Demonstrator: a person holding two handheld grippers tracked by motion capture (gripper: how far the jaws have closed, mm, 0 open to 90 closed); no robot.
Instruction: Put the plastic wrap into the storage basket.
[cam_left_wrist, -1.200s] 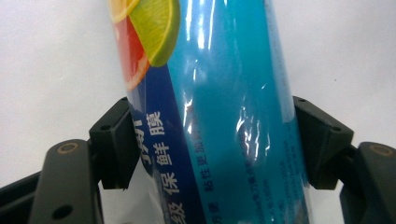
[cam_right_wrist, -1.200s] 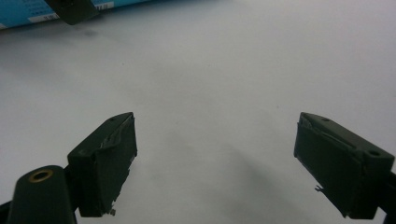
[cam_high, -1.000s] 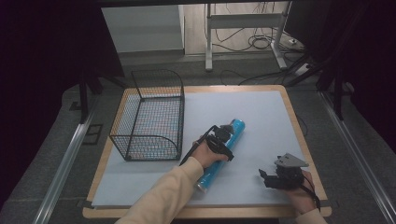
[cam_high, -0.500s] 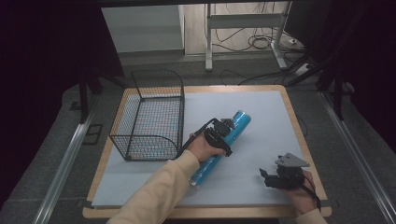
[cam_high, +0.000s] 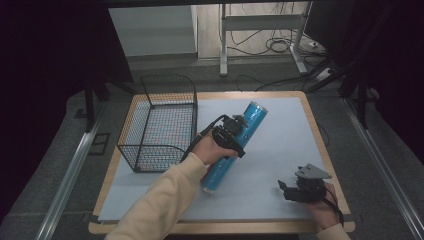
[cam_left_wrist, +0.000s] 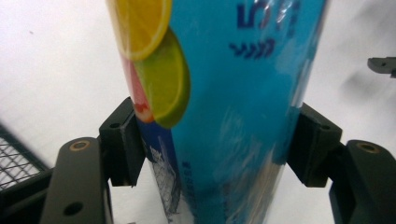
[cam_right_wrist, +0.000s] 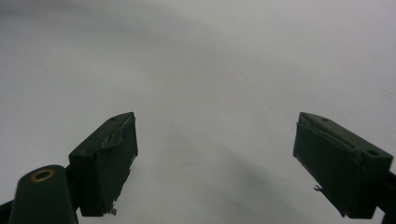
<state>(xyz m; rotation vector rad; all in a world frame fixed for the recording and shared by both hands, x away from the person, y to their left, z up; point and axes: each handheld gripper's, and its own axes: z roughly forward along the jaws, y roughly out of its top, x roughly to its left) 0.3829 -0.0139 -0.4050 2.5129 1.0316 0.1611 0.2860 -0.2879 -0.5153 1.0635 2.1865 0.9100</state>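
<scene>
A tall blue tube (cam_high: 251, 121) printed with citrus slices is held slantwise over the mat, just right of the wire basket (cam_high: 161, 125). My left gripper (cam_high: 231, 132) is shut on its middle. In the left gripper view the tube (cam_left_wrist: 233, 84) fills the gap between both black pads, and my left gripper (cam_left_wrist: 217, 137) clamps its sides. My right gripper (cam_high: 291, 190) sits low near the front right corner of the mat. In the right gripper view my right gripper (cam_right_wrist: 215, 158) stands open with only bare mat between its fingers.
The black wire basket stands on the left half of the wooden table (cam_high: 316, 131), which is covered by a pale mat (cam_high: 282, 145). Metal rails run along both sides on the floor. A desk frame and cables lie beyond the far edge.
My left gripper has lifted the blue tube and carried it slightly away from me, its far end rising. The right gripper has stayed where it was.
</scene>
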